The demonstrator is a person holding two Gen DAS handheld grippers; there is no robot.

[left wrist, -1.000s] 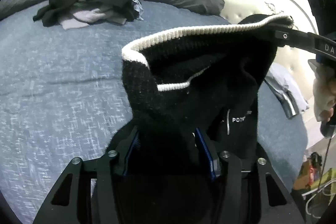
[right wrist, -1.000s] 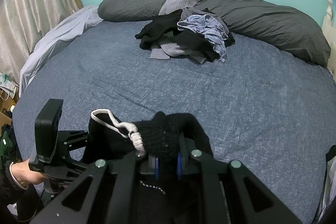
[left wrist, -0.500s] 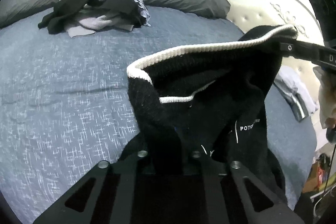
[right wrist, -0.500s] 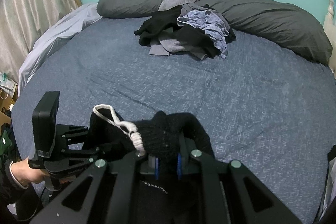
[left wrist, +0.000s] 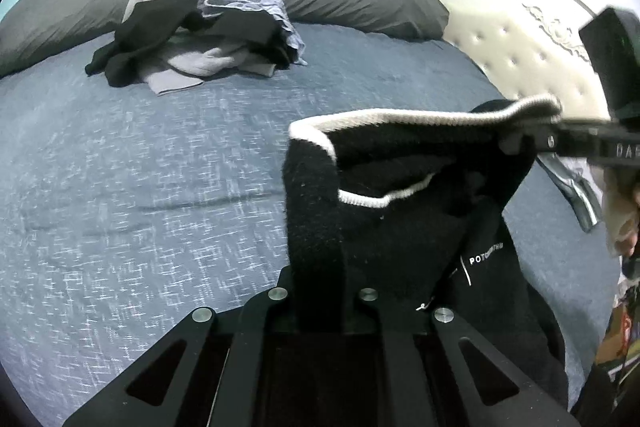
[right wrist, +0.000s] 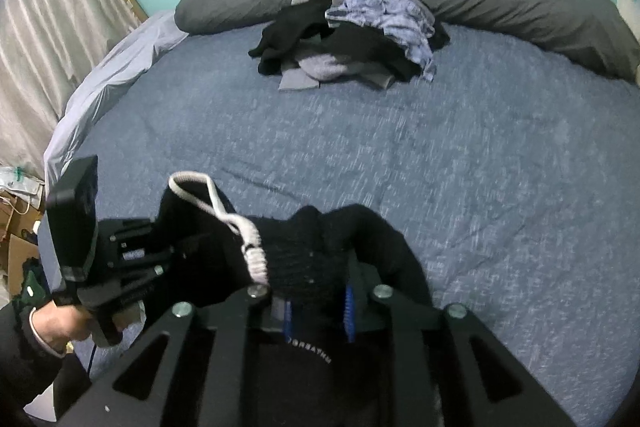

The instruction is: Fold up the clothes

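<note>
Bed [left wrist: 160, 187]; jaws clamp sweater [left wrist: 400, 235].

"BREATHE" partly legible on black garment [right wrist: 310, 349]

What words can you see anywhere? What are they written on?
"POTO…": white print on the black garment in the left wrist view; the rest is blurred.
"…BREATHU": white print on the same garment in the right wrist view; its start is hidden.
"DA…": on the right gripper, cut off at the frame edge.
</note>
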